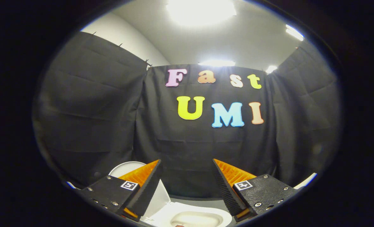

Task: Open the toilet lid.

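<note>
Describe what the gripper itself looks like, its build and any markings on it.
The gripper has two wedge-shaped fingers that taper toward their tips, with ribbed inner faces. Each finger sits on a blocky, textured mount fixed with small round screws. Each mount carries a small square black-and-white marker tag on top. No cables or sleeve are visible.

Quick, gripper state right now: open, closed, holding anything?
Gripper: open, fingers wide apart, holding nothing; raised toilet lid beside one finger, bowl below.

White toilet lid (128, 168), black wall (187, 157)
</note>
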Action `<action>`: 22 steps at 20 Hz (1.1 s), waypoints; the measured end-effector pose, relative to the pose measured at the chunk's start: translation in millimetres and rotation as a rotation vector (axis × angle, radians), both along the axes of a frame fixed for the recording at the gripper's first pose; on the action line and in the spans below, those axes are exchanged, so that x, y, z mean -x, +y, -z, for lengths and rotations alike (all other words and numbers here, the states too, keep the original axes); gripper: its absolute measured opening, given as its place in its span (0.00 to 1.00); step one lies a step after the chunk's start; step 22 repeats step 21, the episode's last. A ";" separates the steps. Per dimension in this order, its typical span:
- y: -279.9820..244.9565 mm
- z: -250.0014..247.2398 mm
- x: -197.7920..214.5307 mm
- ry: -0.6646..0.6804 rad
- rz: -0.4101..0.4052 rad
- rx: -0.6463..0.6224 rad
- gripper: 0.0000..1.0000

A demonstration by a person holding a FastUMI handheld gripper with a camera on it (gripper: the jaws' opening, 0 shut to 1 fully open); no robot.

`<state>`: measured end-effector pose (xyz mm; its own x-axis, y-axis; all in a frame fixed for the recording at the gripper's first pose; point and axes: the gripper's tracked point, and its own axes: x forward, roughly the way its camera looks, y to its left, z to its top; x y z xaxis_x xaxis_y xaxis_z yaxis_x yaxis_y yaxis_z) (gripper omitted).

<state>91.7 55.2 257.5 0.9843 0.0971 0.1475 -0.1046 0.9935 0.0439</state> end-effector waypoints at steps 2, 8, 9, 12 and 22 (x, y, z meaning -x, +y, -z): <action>-32.7 12.3 -3.2 0.024 0.019 -0.009 0.95; -88.3 25.8 9.5 0.018 0.022 -0.020 0.95; -94.1 26.7 12.8 0.012 0.025 -0.024 0.95; -103.6 36.5 18.2 0.030 0.053 -0.016 0.95; -105.1 66.1 34.3 0.059 0.105 -0.106 0.95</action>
